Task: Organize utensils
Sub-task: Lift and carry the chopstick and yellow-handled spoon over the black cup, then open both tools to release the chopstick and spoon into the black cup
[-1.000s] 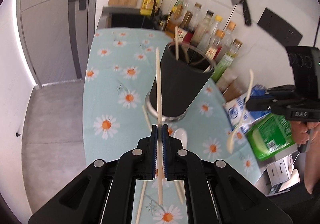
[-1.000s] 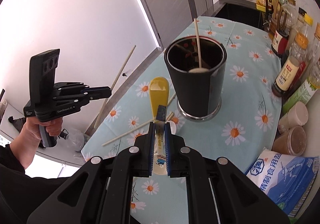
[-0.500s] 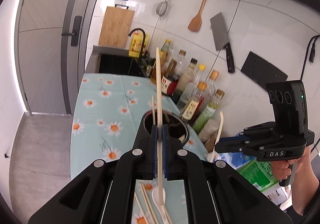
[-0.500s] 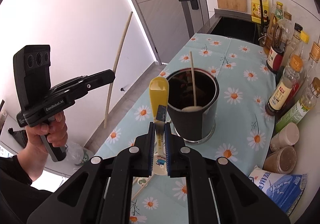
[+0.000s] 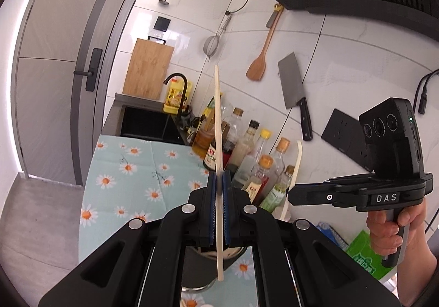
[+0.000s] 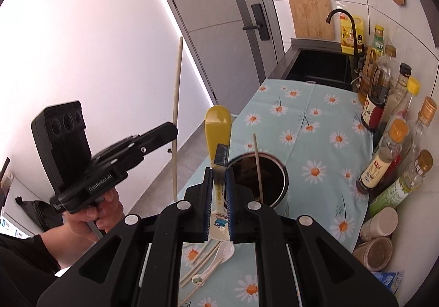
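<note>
L gripper (image 5: pixel 218 206) clamped on a chopstick (image 5: pixel 218 125), which stands near upright, tip well above the jaws, lower end hanging below them over the black holder (image 5: pixel 197 268). From the R wrist cam the same gripper (image 6: pixel 171 130) shows at left, held by a hand (image 6: pixel 93 213), w/ the chopstick (image 6: pixel 177 103) rising well above it.

R gripper (image 6: pixel 218 198) closed on a spoon (image 6: pixel 218 128): yellow bowl up front, white handle w/ print pinched btwn the blue pads. In the L wrist cam it (image 5: pixel 290 194) sits at right, spoon seen edge-on.

Holder (image 6: pixel 270 183) stands on the daisy cloth (image 6: pixel 323 120), just right of the spoon; one chopstick (image 6: pixel 258 167) already leans inside. More chopsticks (image 6: pixel 203 260) & a white spoon (image 6: pixel 222 253) lie on the cloth under the R gripper. Bottles (image 6: pixel 389 147) line the wall side.
</note>
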`<action>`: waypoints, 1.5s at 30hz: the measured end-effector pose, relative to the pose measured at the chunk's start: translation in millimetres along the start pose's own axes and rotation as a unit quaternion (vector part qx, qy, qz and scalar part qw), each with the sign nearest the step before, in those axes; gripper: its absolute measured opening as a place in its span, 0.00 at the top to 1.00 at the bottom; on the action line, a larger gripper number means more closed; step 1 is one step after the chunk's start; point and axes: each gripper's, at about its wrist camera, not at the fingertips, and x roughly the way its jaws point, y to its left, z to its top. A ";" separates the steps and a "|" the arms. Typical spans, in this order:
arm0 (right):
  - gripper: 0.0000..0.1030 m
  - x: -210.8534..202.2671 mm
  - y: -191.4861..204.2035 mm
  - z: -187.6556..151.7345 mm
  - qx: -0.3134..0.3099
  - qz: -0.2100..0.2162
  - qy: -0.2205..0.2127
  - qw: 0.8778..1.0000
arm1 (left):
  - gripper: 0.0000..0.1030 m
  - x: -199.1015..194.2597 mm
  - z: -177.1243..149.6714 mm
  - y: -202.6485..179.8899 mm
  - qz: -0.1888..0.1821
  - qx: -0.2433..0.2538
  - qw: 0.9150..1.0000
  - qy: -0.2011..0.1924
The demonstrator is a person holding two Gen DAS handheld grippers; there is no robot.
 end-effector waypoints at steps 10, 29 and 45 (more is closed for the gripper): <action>0.90 11.3 -16.4 20.8 0.021 -0.011 -0.021 0.999 | 0.96 20.5 4.3 2.9 -0.030 -0.013 0.999 -0.029; 0.90 60.1 -53.6 15.7 0.063 -0.022 -0.004 0.998 | 0.96 64.8 -19.5 21.6 -0.038 -0.017 0.999 -0.010; 0.87 86.4 -67.2 -6.2 0.115 -0.008 0.027 0.993 | 0.95 78.0 -48.0 25.1 -0.047 -0.029 0.997 0.044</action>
